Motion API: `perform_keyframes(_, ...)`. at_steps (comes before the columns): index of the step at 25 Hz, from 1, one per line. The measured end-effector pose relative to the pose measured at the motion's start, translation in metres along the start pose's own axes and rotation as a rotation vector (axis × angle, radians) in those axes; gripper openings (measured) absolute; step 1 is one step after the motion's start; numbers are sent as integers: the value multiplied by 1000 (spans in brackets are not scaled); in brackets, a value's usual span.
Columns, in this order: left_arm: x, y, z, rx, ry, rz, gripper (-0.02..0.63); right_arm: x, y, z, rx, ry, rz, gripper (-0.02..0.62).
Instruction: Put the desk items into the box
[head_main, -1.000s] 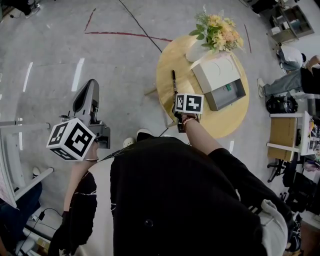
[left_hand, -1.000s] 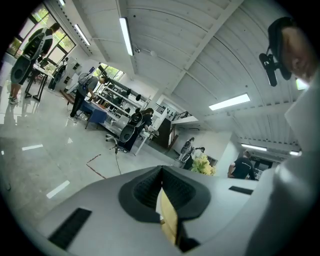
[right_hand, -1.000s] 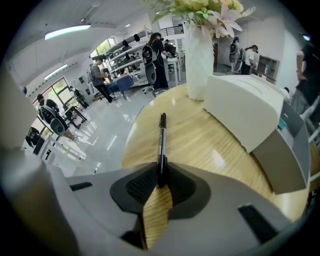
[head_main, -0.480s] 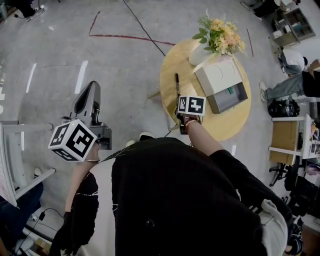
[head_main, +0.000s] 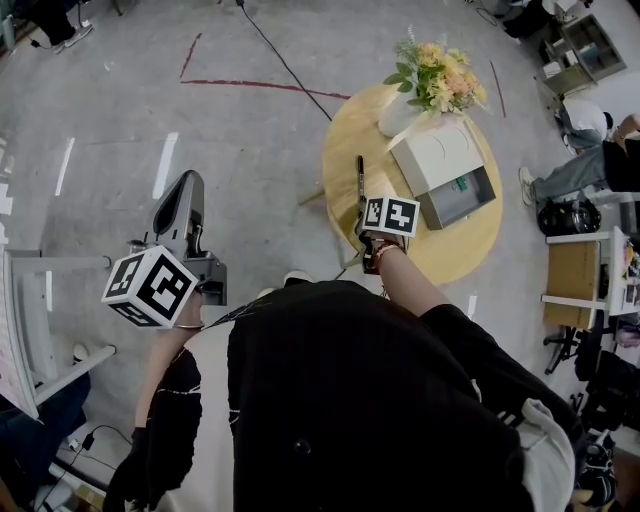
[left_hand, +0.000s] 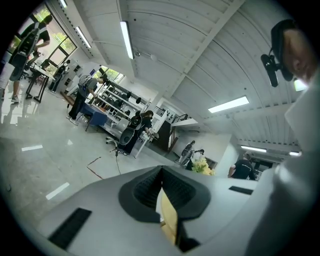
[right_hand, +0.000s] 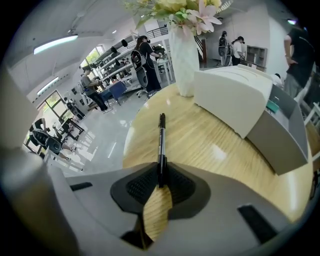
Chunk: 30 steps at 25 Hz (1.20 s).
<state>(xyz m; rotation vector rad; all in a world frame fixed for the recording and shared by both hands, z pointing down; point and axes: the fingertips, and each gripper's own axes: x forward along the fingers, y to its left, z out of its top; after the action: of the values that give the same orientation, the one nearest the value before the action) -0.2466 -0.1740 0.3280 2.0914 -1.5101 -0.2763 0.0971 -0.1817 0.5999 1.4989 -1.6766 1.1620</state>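
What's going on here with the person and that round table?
A person holds a claw in each hand. The right claw is shut on the end of a slim black pen, which points across the round wooden table towards a white vase of flowers. The open grey box with a white lid sits on that table right of the pen, which is not in it yet. The left claw is shut and empty, out to the side above the floor.

Floor: grey polished concrete, marked with a red tape line and crossed by a black cable. Bench: round, pale wood. Ceiling: white, ribbed, and carried strip lights. Windows showed daylight; shelving stood nearby.
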Motion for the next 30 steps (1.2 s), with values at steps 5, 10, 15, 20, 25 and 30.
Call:
perform_keyframes(5,0,-4,-2,2,12,-30,9,-7,-4,-11,43,-8,-5,61)
perform_keyframes(10,1,-18,-10,5,42,-82,9,-19,-13,-28,80,-22,-11,61)
perform_keyframes(15,0,-28,-22,6,79,-129,9,-33,-27,-54,138,-35,-43,61)
perform_keyframes(20,0,-41,-38,7,128,-180,9,-51,-38,-75,190,-63,-64,61)
perform_keyframes(25,-2,-58,-49,18,167,-239,9,-70,-47,-96,243,-99,-83,61)
perform_keyframes(30,0,-77,-61,28,195,-298,9,-86,-63,-113,293,-136,-113,61)
